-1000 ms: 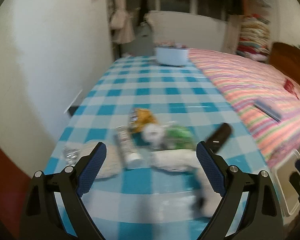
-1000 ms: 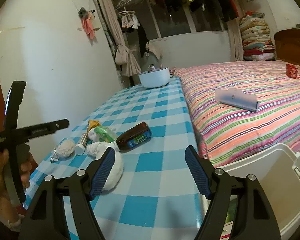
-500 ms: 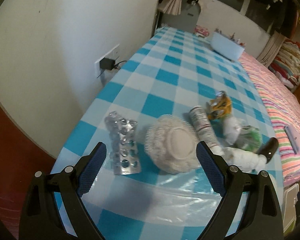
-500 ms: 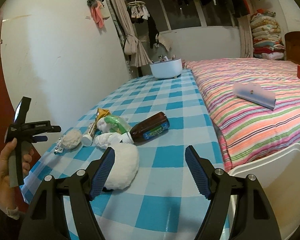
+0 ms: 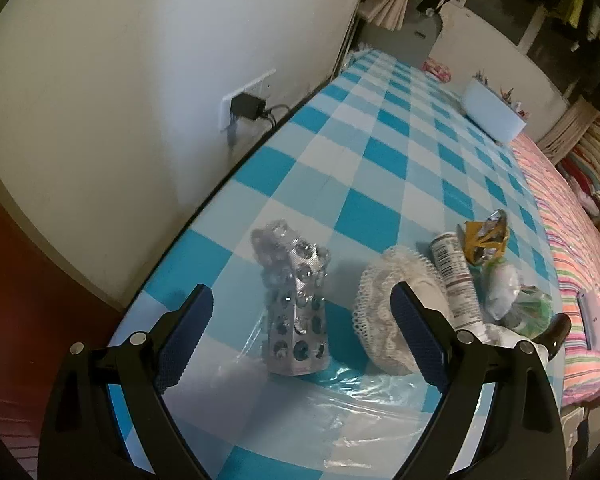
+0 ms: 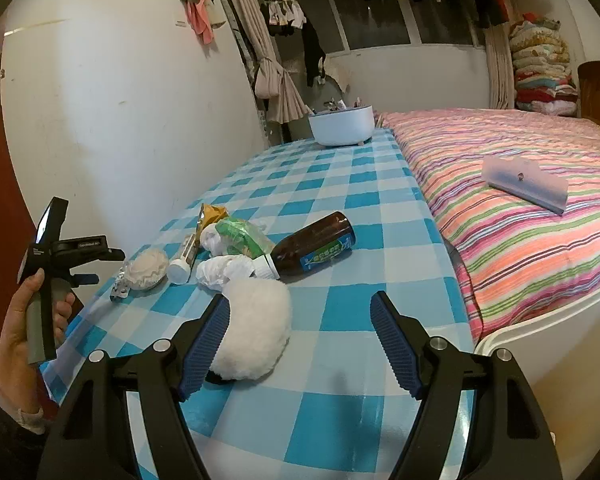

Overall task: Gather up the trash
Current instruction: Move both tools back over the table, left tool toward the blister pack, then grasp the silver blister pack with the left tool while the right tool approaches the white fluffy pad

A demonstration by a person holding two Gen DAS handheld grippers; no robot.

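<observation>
Trash lies on the blue checked table (image 5: 380, 152): a silver blister pack (image 5: 296, 304), a lacy white pad (image 5: 384, 308), a tube (image 5: 454, 276), a yellow wrapper (image 5: 486, 234), crumpled tissue (image 5: 500, 284) and a green packet (image 5: 532, 312). My left gripper (image 5: 302, 298) points down over the blister pack. Its jaws are closing slightly, wide either side of the pack and not touching it. My right gripper (image 6: 300, 306) is open and holds nothing. A fluffy white pad (image 6: 256, 332) lies by its left finger. A brown bottle (image 6: 316, 246) lies beyond it.
A white bin (image 6: 560, 360) stands at the table's near right corner, beside the striped bed (image 6: 520, 220). A white bowl (image 6: 340, 124) sits at the table's far end. A wall with a plugged-in charger (image 5: 246, 106) runs along the left edge.
The left gripper swung to the table's left end and sank, so the blister pack now sits between its fingers. The right gripper edged forward and the fluffy pad now lies by its left finger.
</observation>
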